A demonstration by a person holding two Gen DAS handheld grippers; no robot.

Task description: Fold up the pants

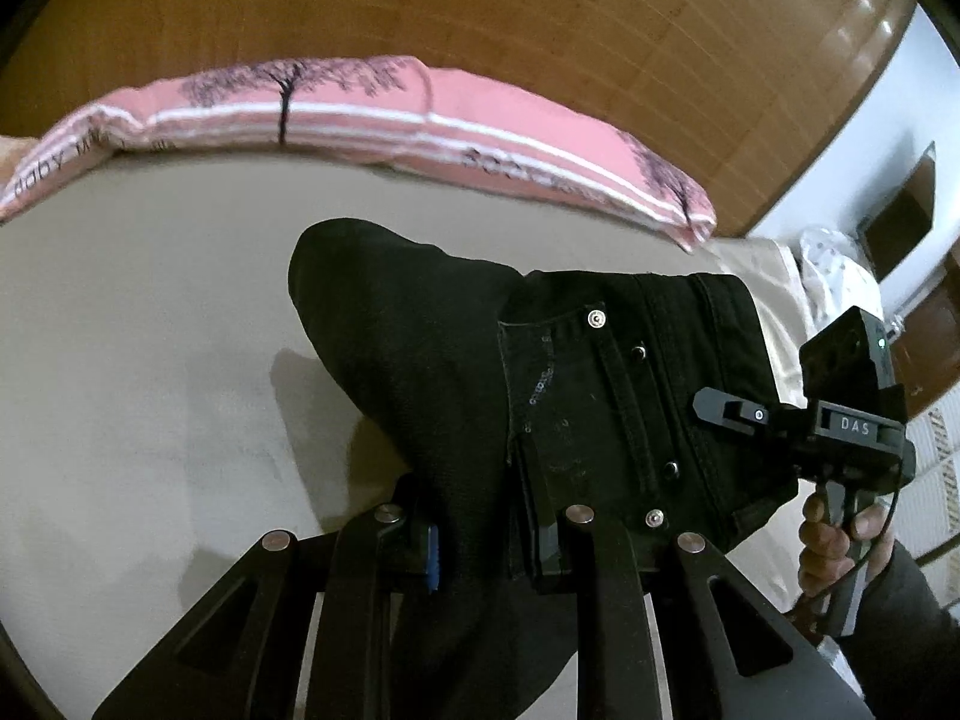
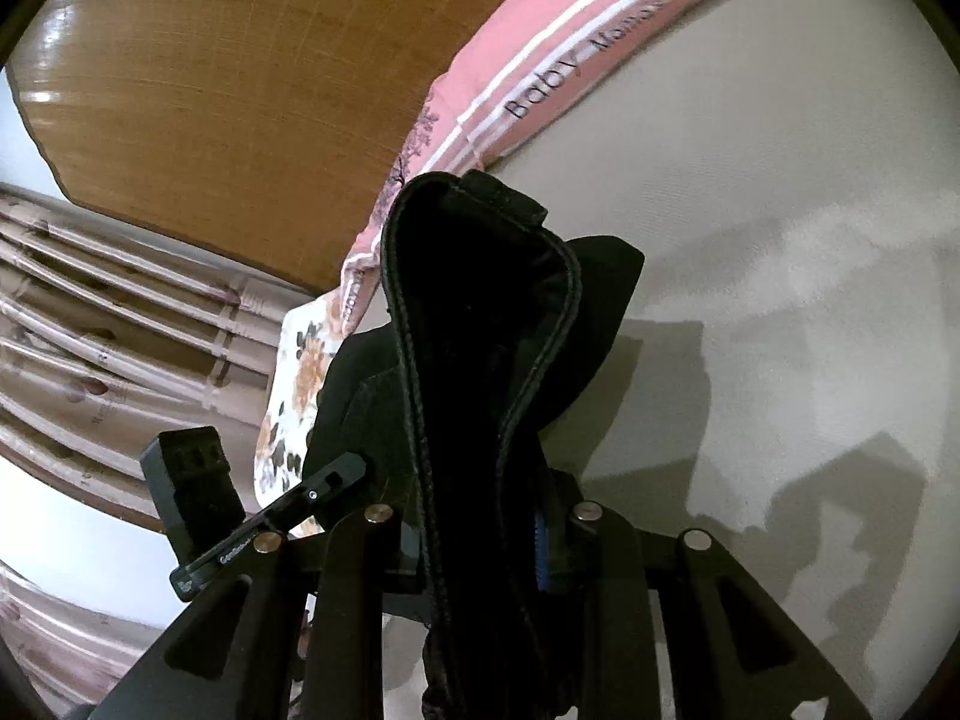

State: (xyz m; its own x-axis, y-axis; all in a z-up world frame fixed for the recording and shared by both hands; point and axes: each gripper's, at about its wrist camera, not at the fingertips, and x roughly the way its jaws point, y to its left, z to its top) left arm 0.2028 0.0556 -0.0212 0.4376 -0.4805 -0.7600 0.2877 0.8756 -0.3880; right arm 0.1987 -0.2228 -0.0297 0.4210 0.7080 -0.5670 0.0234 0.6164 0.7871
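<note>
Black pants hang lifted above the beige bed sheet, waistband and rivets facing the left wrist view. My left gripper is shut on the cloth near the pocket. The right gripper clamps the waistband's right end, with a person's hand on its handle. In the right wrist view the pants rise as a folded waistband edge out of my right gripper, which is shut on it. The left gripper shows at the lower left, against the same cloth. The pants' legs are hidden below.
A pink striped pillow with tree prints lies along the far side of the bed, under a wooden headboard. A floral cushion and pleated curtains are off the bed's end. Bare sheet spreads beyond the pants.
</note>
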